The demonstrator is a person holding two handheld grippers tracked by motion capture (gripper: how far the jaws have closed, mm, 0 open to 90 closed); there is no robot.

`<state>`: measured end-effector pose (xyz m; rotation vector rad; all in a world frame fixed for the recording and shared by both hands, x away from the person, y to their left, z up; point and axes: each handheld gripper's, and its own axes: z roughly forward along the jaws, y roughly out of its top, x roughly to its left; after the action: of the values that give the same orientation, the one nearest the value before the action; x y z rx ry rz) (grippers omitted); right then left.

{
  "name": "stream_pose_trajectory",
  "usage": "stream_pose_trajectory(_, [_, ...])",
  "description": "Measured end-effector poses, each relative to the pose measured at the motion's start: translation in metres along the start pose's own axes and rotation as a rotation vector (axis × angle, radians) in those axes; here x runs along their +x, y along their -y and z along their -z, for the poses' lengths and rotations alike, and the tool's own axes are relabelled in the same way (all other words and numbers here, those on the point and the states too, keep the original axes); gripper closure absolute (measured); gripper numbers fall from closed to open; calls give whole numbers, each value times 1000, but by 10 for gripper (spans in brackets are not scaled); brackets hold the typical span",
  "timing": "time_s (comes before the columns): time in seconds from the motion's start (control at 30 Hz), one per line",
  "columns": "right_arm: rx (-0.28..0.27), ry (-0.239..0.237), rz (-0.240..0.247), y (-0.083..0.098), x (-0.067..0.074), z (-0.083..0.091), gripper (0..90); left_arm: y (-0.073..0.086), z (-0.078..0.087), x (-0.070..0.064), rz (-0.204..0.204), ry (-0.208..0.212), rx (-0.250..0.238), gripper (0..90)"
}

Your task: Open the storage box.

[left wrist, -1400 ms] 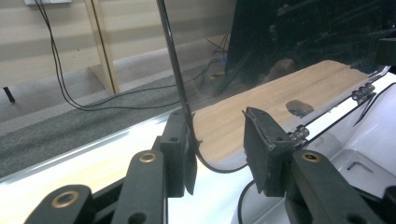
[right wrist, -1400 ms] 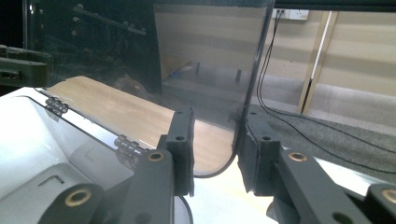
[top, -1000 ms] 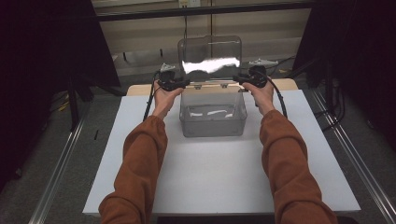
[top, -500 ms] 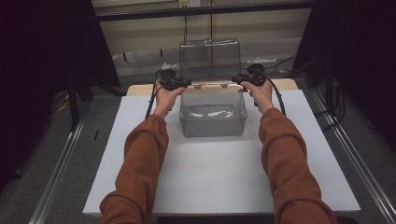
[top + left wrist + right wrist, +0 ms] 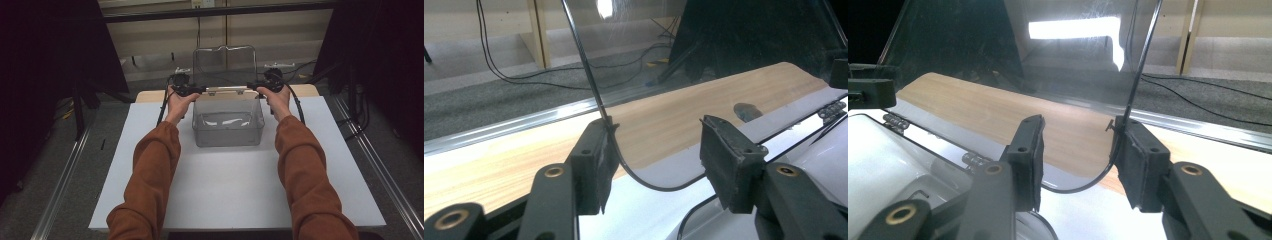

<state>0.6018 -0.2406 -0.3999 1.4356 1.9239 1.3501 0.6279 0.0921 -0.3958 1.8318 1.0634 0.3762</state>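
The left gripper [image 5: 654, 160] is seen with its black, rubber-faced jaws parted after having just been opening; the lid's [image 5: 644, 60] rounded lower corner stands between them, its thin edge lying against one pad while the other pad is well clear. The right gripper [image 5: 1078, 160] is likewise part open, its jaws having just been opening too, with the lid's [image 5: 1013, 55] other rounded corner between them, its edge against one pad and clear of the other. Nothing is clamped by either.

In the high view the left gripper [image 5: 197, 90] and right gripper [image 5: 252, 87] are held at the two back corners of the box [image 5: 228, 122], one on each side of it. The box is a clear, smooth, rectangular plastic tub with glossy reflections. Its lid [image 5: 225, 62], a thin transparent sheet with rounded corners, is stood upright along the box's back edge on small hinges. The box rests on a matte white board [image 5: 235, 185], and behind the box a strip of pale wood-grain table [image 5: 150, 96] is visible.
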Motion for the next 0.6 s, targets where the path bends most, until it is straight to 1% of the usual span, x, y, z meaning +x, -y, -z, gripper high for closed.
stream_pose_trajectory(0.07, [7,4,-12,1,-1,-1,539,1,-1,0,3,-9,5,452])
stream_pose_trajectory(0.13, [15,9,-23,2,-1,-1,525,1,-2,1,23,-9,3,444])
stream_pose_trajectory(0.17, [15,9,-28,2,-1,-2,524,2,-2,3,35,-2,9,444])
stream_pose_trajectory(0.2, [15,3,-37,3,-2,-2,524,2,-2,3,42,0,7,445])
stream_pose_trajectory(0.3, [15,2,-42,3,-2,-2,523,2,-3,3,40,1,5,444])
stream_pose_trajectory(0.4, [13,7,-58,3,-2,-4,515,2,-2,4,49,8,8,441])
stream_pose_trajectory(0.5, [11,13,-63,4,0,-4,506,4,-3,5,64,15,2,439])
stream_pose_trajectory(0.6, [11,11,-70,5,-1,-4,501,4,-4,5,70,16,3,436])
